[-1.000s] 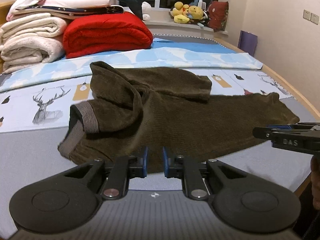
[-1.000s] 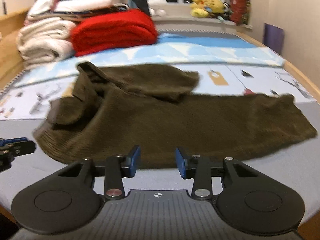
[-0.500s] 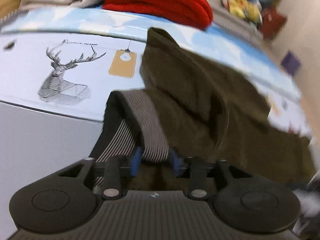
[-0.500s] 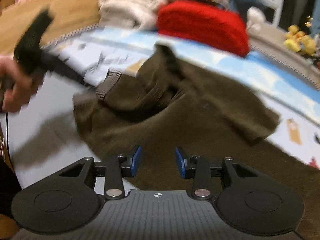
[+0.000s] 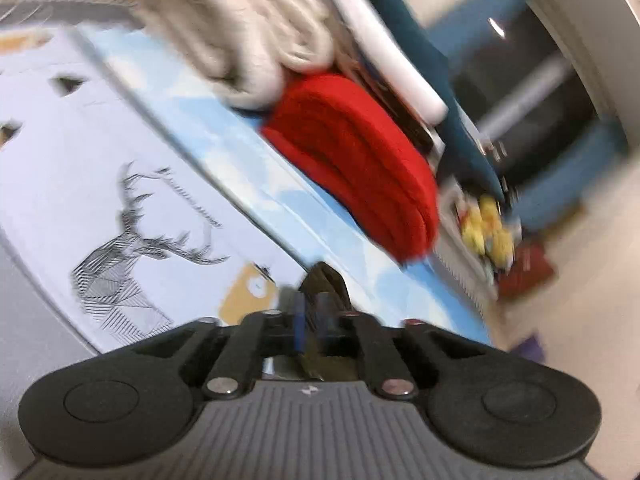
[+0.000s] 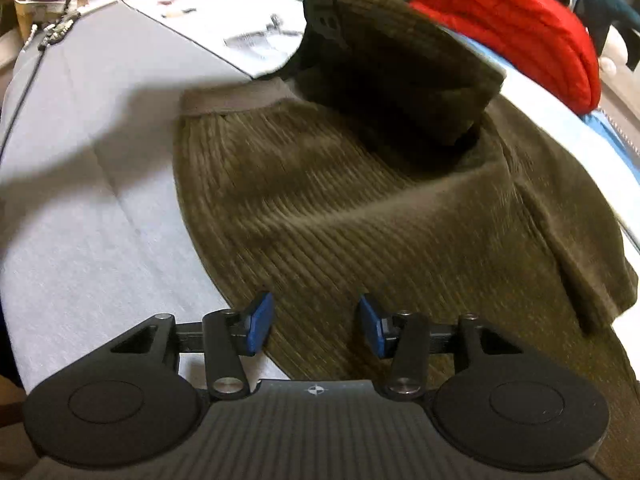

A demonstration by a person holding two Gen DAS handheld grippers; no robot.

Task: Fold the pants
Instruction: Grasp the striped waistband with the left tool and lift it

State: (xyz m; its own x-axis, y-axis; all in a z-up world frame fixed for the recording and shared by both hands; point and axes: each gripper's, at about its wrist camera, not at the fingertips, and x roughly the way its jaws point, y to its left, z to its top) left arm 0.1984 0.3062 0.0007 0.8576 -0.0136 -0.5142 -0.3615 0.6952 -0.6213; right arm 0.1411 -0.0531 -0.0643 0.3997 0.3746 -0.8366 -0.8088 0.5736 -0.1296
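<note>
Dark olive corduroy pants (image 6: 360, 200) lie on the bed, with a grey ribbed waistband (image 6: 236, 100) at the near left. My left gripper (image 5: 314, 316) is shut on a fold of the pants (image 5: 324, 280) and holds it lifted. In the right wrist view this raised part (image 6: 360, 28) hangs above the rest, with the left gripper at its top edge (image 6: 324, 20). My right gripper (image 6: 316, 324) is open, just above the near edge of the pants, touching nothing.
A red folded blanket (image 5: 360, 160) and a stack of white and cream bedding (image 5: 248, 32) sit at the head of the bed. Stuffed toys (image 5: 488, 232) are on a ledge behind. The grey sheet (image 6: 80, 200) lies left of the pants.
My left gripper went to the waistband, shut on the cloth and lifted it up and tilted. My right gripper moved closer over the pants and stayed open.
</note>
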